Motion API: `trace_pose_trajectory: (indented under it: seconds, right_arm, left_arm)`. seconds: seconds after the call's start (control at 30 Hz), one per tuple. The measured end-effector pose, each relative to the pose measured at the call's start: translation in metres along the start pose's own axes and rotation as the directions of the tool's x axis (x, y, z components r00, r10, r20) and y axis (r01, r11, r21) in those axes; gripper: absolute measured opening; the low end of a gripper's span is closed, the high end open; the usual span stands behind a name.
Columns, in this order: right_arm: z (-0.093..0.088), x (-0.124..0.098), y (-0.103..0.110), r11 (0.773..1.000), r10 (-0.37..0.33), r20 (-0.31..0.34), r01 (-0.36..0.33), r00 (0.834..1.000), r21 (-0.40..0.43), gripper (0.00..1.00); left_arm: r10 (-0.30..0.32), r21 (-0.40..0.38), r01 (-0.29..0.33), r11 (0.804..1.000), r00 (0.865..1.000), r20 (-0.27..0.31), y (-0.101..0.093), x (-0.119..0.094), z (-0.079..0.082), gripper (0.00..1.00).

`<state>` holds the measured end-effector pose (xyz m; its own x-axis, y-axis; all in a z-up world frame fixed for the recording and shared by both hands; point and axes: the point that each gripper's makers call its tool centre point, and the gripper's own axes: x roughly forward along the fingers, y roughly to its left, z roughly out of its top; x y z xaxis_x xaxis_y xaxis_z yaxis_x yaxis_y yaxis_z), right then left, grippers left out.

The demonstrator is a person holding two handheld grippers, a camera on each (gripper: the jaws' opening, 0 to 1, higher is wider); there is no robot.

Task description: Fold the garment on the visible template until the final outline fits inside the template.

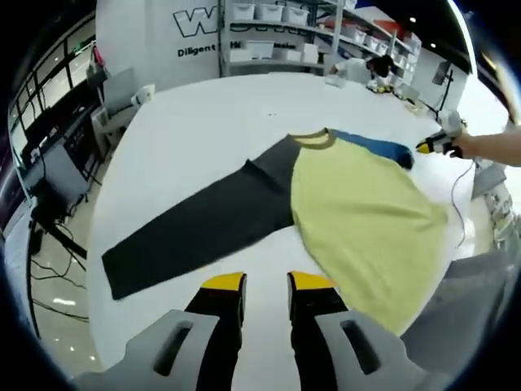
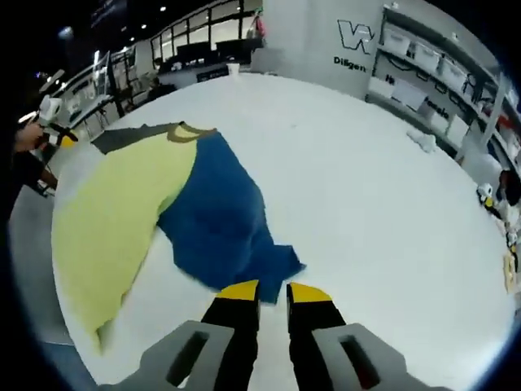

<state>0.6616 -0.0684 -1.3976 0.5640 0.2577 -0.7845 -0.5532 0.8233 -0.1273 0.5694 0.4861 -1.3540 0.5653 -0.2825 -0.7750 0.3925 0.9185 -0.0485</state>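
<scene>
A shirt lies flat on the white table (image 1: 203,122), with a yellow body (image 1: 358,212), a dark grey sleeve (image 1: 203,224) stretched out to the left and a blue sleeve (image 1: 370,145) at the far side. My left gripper (image 1: 266,283) hovers open over bare table, just short of the grey sleeve and the yellow hem. In the right gripper view the blue sleeve (image 2: 220,220) spreads out from the yellow body (image 2: 114,212). Its cuff ends right in front of my right gripper (image 2: 274,292), whose jaws stand slightly apart with nothing between them.
A person's hand holds the right gripper (image 1: 433,145) past the blue sleeve. The left gripper (image 2: 55,129) shows at the table's far edge. Shelves with white bins (image 1: 277,32) stand behind the table. Desks and cables (image 1: 57,204) lie beyond its left edge.
</scene>
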Motion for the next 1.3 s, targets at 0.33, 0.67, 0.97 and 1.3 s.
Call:
trace_pose_trajectory:
  seconds: [0.33,0.67,0.97,1.3]
  right_arm:
    - [0.005,0.028,-0.012,0.982,0.074,-0.062,-0.083,0.995,-0.168,0.04]
    - [-0.004,0.044,-0.012,0.962,0.147,-0.135,-0.173,0.980,-0.213,0.07]
    - [-0.018,0.036,-0.007,0.958,0.159,-0.183,-0.196,0.970,-0.209,0.00]
    - [-0.044,-0.008,0.010,0.969,0.234,-0.205,-0.246,0.950,-0.034,0.00]
  left_arm:
    - [0.017,-0.019,-0.017,1.000,1.000,-0.019,-0.015,-0.009,-0.013,0.21]
    - [0.047,-0.033,-0.049,0.998,0.998,-0.039,-0.020,-0.018,-0.025,0.18]
    - [0.056,-0.037,-0.057,0.998,0.998,-0.032,-0.021,-0.020,-0.022,0.18]
    - [0.034,-0.033,-0.034,0.999,0.999,-0.008,-0.026,-0.017,-0.017,0.17]
